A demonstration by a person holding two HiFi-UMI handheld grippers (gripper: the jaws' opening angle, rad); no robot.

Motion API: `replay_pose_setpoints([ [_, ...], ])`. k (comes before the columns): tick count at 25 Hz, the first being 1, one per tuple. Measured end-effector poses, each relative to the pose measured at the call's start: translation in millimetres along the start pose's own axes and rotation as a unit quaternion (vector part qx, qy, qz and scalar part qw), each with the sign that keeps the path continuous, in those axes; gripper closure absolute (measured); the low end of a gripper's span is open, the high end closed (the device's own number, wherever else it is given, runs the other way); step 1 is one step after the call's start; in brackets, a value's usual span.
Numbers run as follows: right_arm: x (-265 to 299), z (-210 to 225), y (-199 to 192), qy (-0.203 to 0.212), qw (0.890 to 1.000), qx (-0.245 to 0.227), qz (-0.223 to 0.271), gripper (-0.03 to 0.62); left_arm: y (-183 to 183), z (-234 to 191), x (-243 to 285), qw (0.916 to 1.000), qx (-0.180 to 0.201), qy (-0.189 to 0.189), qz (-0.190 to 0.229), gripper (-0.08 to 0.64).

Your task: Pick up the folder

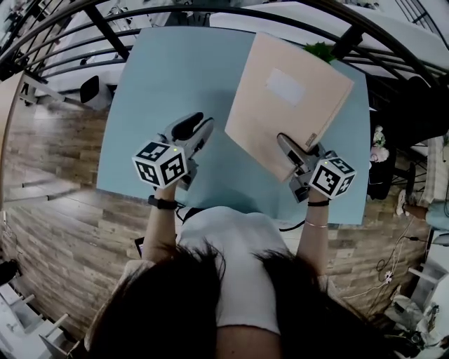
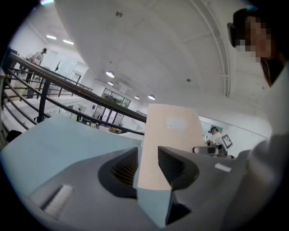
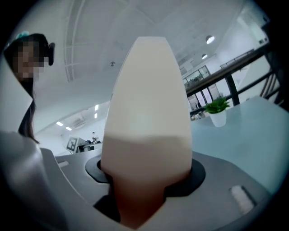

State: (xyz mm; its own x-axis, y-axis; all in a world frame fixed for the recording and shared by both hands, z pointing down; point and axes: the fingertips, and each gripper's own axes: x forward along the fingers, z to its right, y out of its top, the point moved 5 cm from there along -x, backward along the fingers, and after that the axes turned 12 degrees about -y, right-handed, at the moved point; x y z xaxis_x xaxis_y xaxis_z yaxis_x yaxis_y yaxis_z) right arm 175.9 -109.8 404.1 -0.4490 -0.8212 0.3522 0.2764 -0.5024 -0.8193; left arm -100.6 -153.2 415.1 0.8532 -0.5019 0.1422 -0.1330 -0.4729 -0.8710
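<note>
A peach folder (image 1: pixel 287 98) with a pale label hangs lifted and tilted over the right half of the light blue table (image 1: pixel 175 70). My right gripper (image 1: pixel 286 146) is shut on its near edge. In the right gripper view the folder (image 3: pixel 149 113) rises from between the jaws of that gripper (image 3: pixel 145 173) and fills the middle. My left gripper (image 1: pixel 198 127) hovers over the table left of the folder, open and holding nothing. In the left gripper view the folder (image 2: pixel 171 126) stands beyond the gap of the left gripper (image 2: pixel 148 158), apart from it.
A small potted plant (image 1: pixel 321 50) stands at the table's far right edge, also shown as the plant (image 3: pixel 217 108) in the right gripper view. A black railing (image 1: pixel 210 14) curves behind the table. Wooden floor (image 1: pixel 63 210) lies to the left and in front.
</note>
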Motion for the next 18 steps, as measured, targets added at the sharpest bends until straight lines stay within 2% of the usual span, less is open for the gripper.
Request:
replay_pose_setpoints([
  [4,-10,-8,12,-0.065,0.993,-0.095,0.024,0.311,9,8,5,0.9989,0.048,0.0,0.002,0.375],
  [10,-16,-17,15,-0.147,0.966,-0.209,0.038,0.316,17,15,8,0.9949,0.101,0.012,0.003,0.402],
  [14,-18,-19,14,-0.186,0.949,-0.249,0.051,0.318,20,17,8,0.9911,0.131,0.022,0.003,0.421],
  [18,-19,-16,11,-0.211,0.94,-0.261,0.063,0.319,22,18,8,0.987,0.157,0.031,0.007,0.436],
])
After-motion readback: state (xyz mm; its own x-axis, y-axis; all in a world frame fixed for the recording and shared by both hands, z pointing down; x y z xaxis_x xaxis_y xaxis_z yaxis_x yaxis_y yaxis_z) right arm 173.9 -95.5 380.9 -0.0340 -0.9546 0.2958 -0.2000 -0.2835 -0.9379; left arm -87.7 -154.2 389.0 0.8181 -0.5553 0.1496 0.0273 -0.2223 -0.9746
